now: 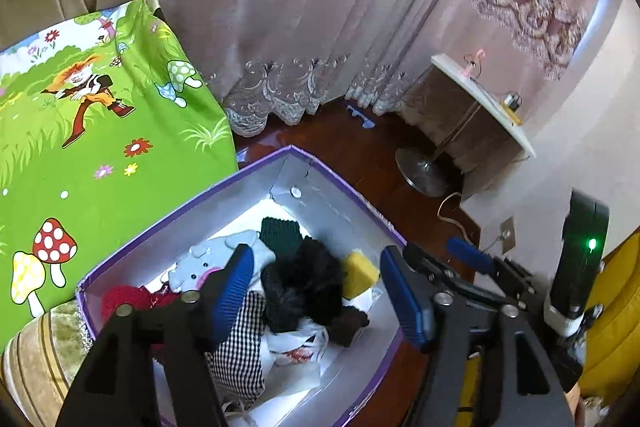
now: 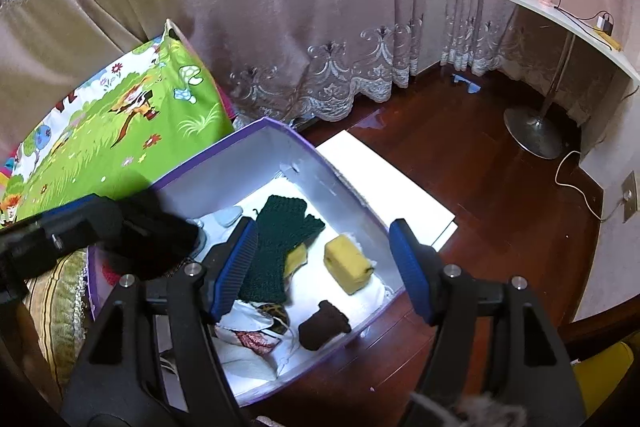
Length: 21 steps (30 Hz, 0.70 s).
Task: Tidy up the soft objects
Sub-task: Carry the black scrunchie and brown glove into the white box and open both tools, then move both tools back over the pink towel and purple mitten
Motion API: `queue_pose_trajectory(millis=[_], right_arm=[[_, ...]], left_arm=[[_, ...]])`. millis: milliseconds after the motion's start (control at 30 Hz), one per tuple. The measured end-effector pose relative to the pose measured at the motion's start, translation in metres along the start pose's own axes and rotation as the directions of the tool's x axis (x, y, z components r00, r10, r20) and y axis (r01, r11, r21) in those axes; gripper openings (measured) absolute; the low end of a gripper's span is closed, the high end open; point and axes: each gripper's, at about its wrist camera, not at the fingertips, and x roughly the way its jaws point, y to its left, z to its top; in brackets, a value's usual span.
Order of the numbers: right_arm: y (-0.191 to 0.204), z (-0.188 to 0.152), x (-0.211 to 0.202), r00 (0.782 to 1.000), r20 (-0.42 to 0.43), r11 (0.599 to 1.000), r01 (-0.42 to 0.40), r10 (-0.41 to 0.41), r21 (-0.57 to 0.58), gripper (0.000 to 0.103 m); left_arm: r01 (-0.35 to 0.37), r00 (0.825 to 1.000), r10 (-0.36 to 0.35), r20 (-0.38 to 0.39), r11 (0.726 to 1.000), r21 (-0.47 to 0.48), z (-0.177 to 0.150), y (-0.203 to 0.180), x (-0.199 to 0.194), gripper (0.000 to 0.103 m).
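Observation:
A purple-rimmed white box (image 1: pixel 344 183) (image 2: pixel 360 203) stands on the wood floor and holds soft things. In the left wrist view I see a grey plush (image 1: pixel 212 259), a black furry piece (image 1: pixel 304 283), a dark green knit (image 1: pixel 280 231), a yellow sponge (image 1: pixel 360 273), a red knit (image 1: pixel 124 299) and a checked cloth (image 1: pixel 240 347). The right wrist view shows the green knit (image 2: pixel 280 239), the sponge (image 2: pixel 346 263) and a brown sock (image 2: pixel 322 325). My left gripper (image 1: pixel 320 295) is open and empty above the box. My right gripper (image 2: pixel 324 271) is open and empty above it too.
A green cartoon blanket (image 1: pixel 100 147) (image 2: pixel 120 131) covers the bed left of the box. A white lid (image 2: pixel 384 183) lies on the floor behind it. Curtains (image 2: pixel 320 27) hang at the back. A small white table on a metal foot (image 1: pixel 424 171) (image 2: pixel 536 135) stands right.

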Motion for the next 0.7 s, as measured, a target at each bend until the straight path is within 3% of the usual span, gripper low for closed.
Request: queue_pose_trajectory(millis=[233, 367, 433, 500, 567, 667, 700], right_arm=[[0.006, 0.003, -0.004, 1.000, 0.024, 1.000, -0.011, 0.012, -0.014, 0.072], [0.015, 0.005, -0.010, 0.999, 0.040, 0.999, -0.025, 0.027, -0.026, 0.072], [0.021, 0.007, -0.013, 0.998, 0.050, 0.999, -0.025, 0.027, -0.041, 0.075], [0.029, 0.009, -0.017, 0.998, 0.064, 0.998, -0.020, 0.024, -0.056, 0.081], [0.041, 0.012, -0.022, 0.997, 0.078, 0.997, -0.013, 0.019, -0.077, 0.084], [0.061, 0.016, -0.031, 0.993, 0.112, 0.993, -0.016, 0.029, -0.113, 0.088], [0.067, 0.017, -0.034, 0.992, 0.120, 0.993, -0.021, 0.036, -0.119, 0.091]], left_arm=[[-0.049, 0.995, 0.054, 0.084, 0.998, -0.050, 0.004, 0.016, -0.024, 0.071], [-0.112, 0.979, 0.107, 0.175, 0.994, 0.018, 0.001, 0.017, -0.046, 0.072], [-0.151, 0.973, 0.141, 0.182, 0.987, 0.045, 0.000, 0.018, -0.056, 0.076], [-0.224, 0.960, 0.207, 0.187, 0.972, 0.076, 0.000, 0.018, -0.066, 0.083], [-0.304, 0.932, 0.273, 0.238, 0.947, 0.101, -0.004, 0.019, -0.081, 0.084], [-0.328, 0.919, 0.298, 0.259, 0.941, 0.085, -0.009, 0.031, -0.100, 0.085], [-0.358, 0.907, 0.327, 0.265, 0.930, 0.079, -0.011, 0.036, -0.107, 0.086]])
